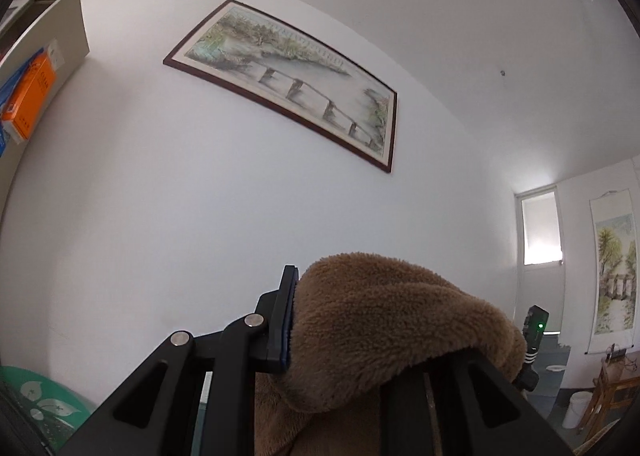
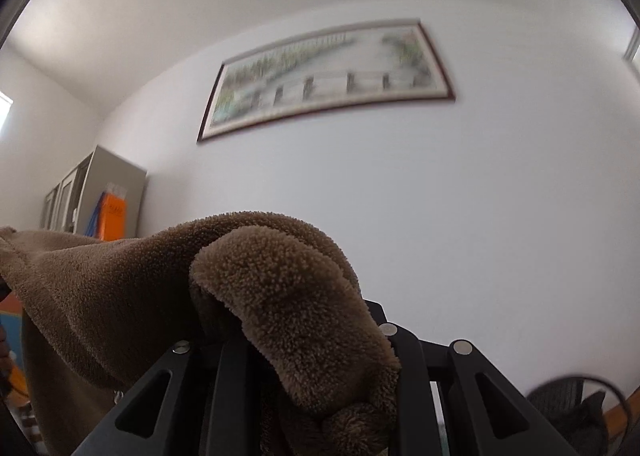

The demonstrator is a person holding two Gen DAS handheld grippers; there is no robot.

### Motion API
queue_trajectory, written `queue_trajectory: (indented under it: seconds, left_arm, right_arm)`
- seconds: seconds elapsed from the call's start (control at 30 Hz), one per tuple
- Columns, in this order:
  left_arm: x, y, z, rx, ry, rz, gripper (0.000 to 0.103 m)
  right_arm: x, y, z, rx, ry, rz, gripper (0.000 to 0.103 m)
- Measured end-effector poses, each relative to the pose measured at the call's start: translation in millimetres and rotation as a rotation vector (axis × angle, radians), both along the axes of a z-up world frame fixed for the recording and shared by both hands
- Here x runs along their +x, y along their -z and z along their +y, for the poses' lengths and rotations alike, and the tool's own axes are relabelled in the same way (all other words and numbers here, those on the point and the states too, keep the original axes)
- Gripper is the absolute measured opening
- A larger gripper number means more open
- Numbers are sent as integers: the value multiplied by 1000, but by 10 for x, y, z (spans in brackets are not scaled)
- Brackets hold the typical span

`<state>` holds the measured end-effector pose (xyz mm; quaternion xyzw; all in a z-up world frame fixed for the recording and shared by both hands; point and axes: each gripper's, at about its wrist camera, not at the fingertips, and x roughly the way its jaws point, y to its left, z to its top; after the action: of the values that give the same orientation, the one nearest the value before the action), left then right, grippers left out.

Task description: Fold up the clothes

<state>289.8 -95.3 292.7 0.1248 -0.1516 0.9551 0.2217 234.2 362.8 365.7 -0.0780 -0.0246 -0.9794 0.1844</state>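
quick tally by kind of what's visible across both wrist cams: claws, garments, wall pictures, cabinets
Claws: 2, the left claw and the right claw, each shut on the fleece
Garments: 1, a brown fuzzy fleece garment
Wall pictures: 2, a dark-framed landscape painting and a hanging paper scroll painting
Cabinets: 1, a grey metal cabinet
Total: 6

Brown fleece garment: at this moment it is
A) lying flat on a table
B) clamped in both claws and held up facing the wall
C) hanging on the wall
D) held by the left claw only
B: the brown fleece garment bunches between the fingers of the right claw and of the left claw, with only the wall beyond.
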Motion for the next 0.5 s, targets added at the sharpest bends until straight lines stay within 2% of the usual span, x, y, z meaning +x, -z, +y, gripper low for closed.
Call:
queue_trajectory:
  seconds: [0.1, 0.23, 0.37, 0.4, 0.43, 0.5]
  left_arm:
    - [-340, 279, 102, -17, 18, -93, 23]
    - [-810, 778, 264, -44, 21, -271, 23]
    - [-1208, 1253, 435, -68, 28, -422, 23]
    - [-1272, 1321, 471, -75, 25, -442, 23]
    - [-1332, 1366, 502, -84, 19, -456, 23]
    - [-1453, 1456, 565, -102, 8, -484, 23]
  right_arm:
    - [-245, 346, 59, 26, -53, -197, 21]
    - [-663, 1035, 63, 69, -81, -456, 21]
    - [-947, 1772, -49, 177, -117, -630, 27]
    - [-980, 1941, -96, 218, -114, -653, 34]
    - [-1007, 2105, -147, 262, -108, -673, 53]
    - [-1001, 2378, -230, 330, -80, -686, 78]
